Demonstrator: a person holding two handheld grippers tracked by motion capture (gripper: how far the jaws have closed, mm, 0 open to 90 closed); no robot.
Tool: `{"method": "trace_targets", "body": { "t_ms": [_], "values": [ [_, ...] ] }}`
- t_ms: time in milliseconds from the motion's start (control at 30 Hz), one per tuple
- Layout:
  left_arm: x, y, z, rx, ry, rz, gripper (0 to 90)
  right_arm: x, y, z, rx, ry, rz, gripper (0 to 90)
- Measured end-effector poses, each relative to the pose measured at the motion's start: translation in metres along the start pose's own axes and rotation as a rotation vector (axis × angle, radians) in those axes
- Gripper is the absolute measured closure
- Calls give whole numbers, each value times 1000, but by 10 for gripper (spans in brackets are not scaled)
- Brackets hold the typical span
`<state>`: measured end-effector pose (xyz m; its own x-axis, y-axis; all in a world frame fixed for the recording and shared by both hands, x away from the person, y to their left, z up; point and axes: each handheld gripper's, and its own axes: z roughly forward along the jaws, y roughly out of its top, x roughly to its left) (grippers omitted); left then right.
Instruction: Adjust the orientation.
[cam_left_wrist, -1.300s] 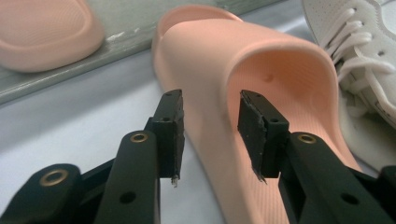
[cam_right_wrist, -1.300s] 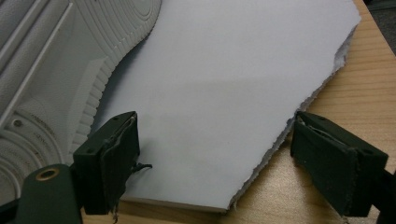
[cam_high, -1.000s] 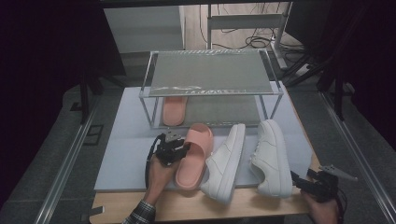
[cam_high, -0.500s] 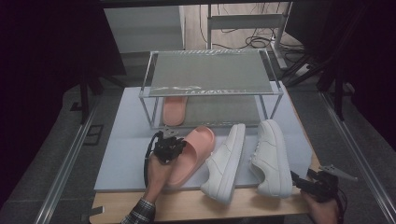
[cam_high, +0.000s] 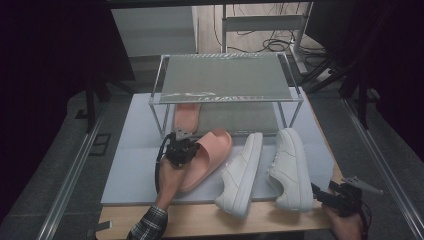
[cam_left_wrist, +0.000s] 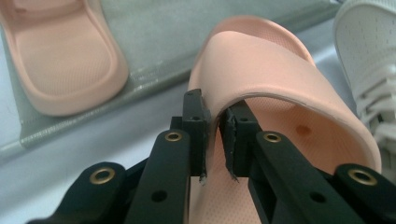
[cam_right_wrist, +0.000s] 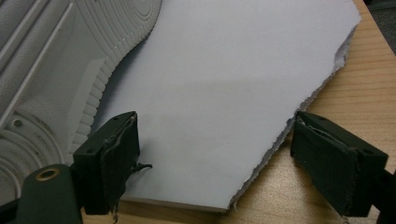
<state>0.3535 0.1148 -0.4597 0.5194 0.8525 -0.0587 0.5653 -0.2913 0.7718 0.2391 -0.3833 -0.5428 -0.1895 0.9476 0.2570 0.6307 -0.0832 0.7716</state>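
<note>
The pink slide (cam_high: 205, 159) is pinched by the left gripper (cam_left_wrist: 215, 122), whose jaws have just been closing and now clamp the side edge of the strap between their pads. From this gripper's own view the slide stretches away ahead and to the right, with its toe end pointing toward the low metal rack (cam_high: 226, 77). Its heel end lies back beside the hand. The matching second slide (cam_left_wrist: 60, 56) sits ahead and to the left, on the rack's lower shelf.

The hold looks thin. Only the rim of the soft strap is caught, near the jaw tips, so the strap could fold or slip out if the slide swings while lifted. The long sole hanging off one side would likely make it sag and twist about the pinch. Immediately to the gripper's right stands a white sneaker (cam_high: 241, 172), so a drooping sole may nudge it, and the rack's front post ahead could catch the toe.

The right gripper (cam_right_wrist: 212, 158) hovers with its jaws spread wide and holding nothing, over the corner of the pale mat (cam_right_wrist: 224, 70) on the wooden table (cam_right_wrist: 336, 107). The other white sneaker (cam_right_wrist: 60, 60) lies just ahead to its left.
</note>
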Motion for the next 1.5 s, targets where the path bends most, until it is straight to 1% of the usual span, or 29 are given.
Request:
{"method": "trace_targets", "body": {
  "t_ms": [200,300,467,600,767,900,967,1033,1100,1167,1200,1267,1300,1400,1500],
  "values": [
    [2,13,6,-30,31,-26,807,0,0,0,-1,1,1,162],
    [4,19,12,-36,50,-37,806,0,0,0,-1,1,1,162],
    [7,27,26,-51,75,-66,807,0,0,0,-1,1,2,162],
    [7,32,38,-64,100,-85,807,0,0,0,-1,1,1,162],
    [8,37,53,-86,130,-120,807,0,0,0,-1,2,1,162],
    [8,40,63,-97,173,-127,807,0,0,0,-1,2,1,162],
    [7,40,67,-109,204,-128,808,0,0,0,0,3,-1,162],
    [8,39,71,-108,236,-115,808,0,0,0,0,4,2,162],
    [8,37,75,-99,258,-116,809,0,0,0,0,4,2,162],
    [10,36,78,-80,260,-127,809,0,0,0,0,4,2,162],
    [12,35,78,-78,254,-136,809,0,0,0,0,4,2,162],
    [16,33,77,-65,231,-143,783,0,0,0,0,4,2,162],
    [18,33,76,-69,220,-151,774,0,0,0,0,4,1,162],
    [21,30,69,-73,187,-149,739,0,0,0,0,4,2,162],
    [22,27,61,-78,152,-134,718,0,0,0,-1,3,-1,162]
  ]
}}
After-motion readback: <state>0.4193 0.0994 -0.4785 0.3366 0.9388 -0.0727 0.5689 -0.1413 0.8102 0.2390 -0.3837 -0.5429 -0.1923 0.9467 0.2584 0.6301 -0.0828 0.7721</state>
